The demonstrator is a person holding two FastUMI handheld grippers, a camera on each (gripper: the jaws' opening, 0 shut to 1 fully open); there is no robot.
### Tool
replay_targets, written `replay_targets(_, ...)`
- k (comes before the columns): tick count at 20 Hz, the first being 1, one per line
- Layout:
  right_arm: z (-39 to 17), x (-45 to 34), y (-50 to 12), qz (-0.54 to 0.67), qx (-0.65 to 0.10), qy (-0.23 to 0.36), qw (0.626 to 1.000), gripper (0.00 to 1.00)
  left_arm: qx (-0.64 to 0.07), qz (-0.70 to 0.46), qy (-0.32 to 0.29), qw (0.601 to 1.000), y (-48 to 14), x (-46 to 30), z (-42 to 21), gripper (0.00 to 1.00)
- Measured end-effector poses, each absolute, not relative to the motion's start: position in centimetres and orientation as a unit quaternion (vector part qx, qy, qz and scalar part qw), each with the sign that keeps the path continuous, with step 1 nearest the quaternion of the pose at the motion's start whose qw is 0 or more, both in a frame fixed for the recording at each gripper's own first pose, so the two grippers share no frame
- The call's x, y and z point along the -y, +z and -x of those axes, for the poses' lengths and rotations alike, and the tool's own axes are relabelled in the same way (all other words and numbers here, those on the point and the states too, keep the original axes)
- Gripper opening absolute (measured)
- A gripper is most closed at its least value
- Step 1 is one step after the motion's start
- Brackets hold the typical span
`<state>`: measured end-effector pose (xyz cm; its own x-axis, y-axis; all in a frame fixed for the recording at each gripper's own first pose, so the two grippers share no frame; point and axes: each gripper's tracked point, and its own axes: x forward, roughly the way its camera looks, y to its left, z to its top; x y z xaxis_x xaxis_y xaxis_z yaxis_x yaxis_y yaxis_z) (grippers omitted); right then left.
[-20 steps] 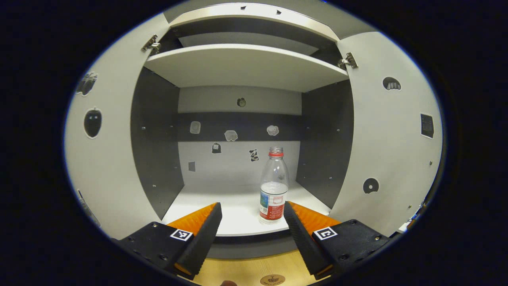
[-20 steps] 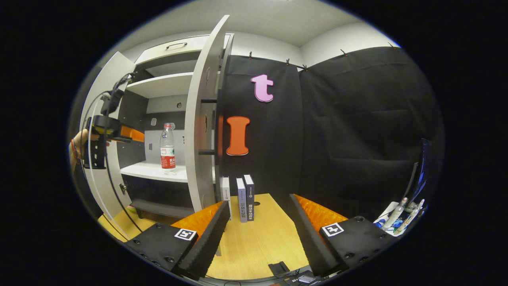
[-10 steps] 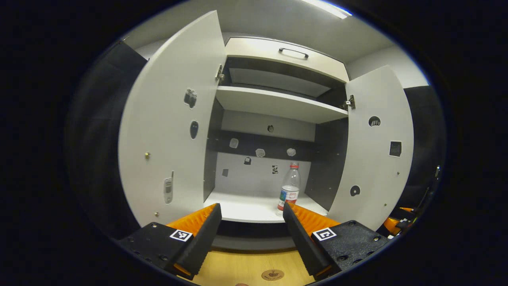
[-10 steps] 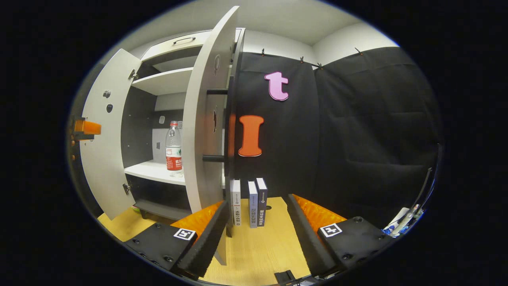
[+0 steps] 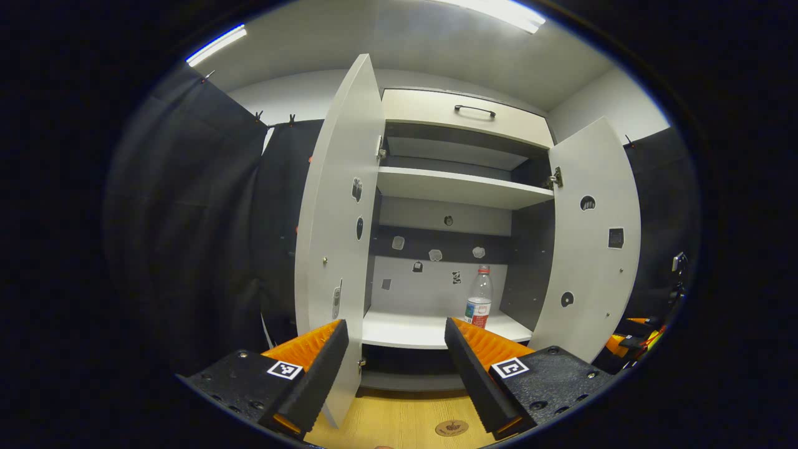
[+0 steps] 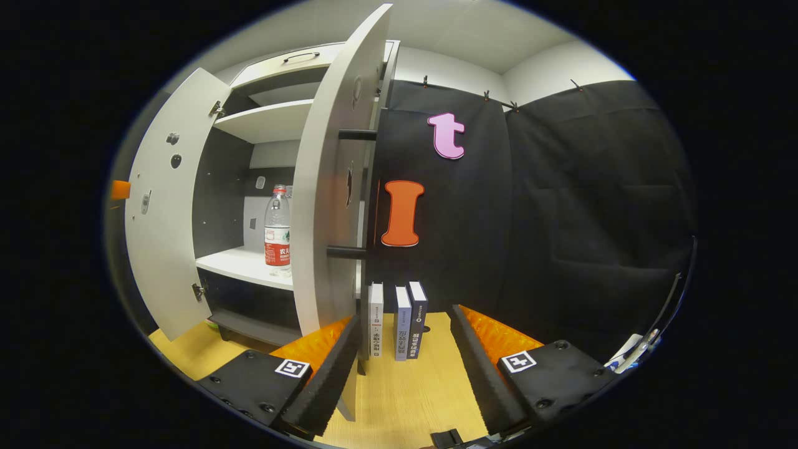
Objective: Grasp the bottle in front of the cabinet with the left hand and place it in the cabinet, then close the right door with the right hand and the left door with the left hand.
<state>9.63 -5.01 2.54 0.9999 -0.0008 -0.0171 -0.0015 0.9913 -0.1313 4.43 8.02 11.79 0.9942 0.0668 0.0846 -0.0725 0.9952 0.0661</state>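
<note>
Two grippers, both empty: we log the left gripper [image 5: 396, 324] with fingers spread wide, facing the cabinet [image 5: 464, 112]; likewise the right gripper [image 6: 405, 321], fingers parted over the table [image 6: 405, 399]. Bottle [image 5: 479, 304] stands upright on the lower shelf [image 5: 411, 330], right side. Left door [image 5: 340, 231] and right door [image 5: 595, 237] hang open. Three books [image 6: 397, 321] stand behind the right door.
</note>
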Motion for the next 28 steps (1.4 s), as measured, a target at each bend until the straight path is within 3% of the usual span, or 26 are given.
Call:
replay_targets(11, -9.2, 2.2, 2.2, 0.047, -0.010, 0.004, 0.999, 0.95, 0.032, -0.022, 0.022, 0.999, 11.4, -8.5, -2.7, 0.95)
replay_targets(22, -11.4, -6.1, 1.8, 0.035, -0.009, 0.080, 0.996, 0.95, 0.030, -0.026, 0.062, 0.997, 11.0, -12.8, 0.0, 0.95)
replay_targets(28, -14.3, -7.5, 1.4, 0.021, -0.012, 0.078, 0.997, 0.95, 0.028, -0.011, 0.078, 0.996, 10.7, -14.8, 1.1, 0.95)
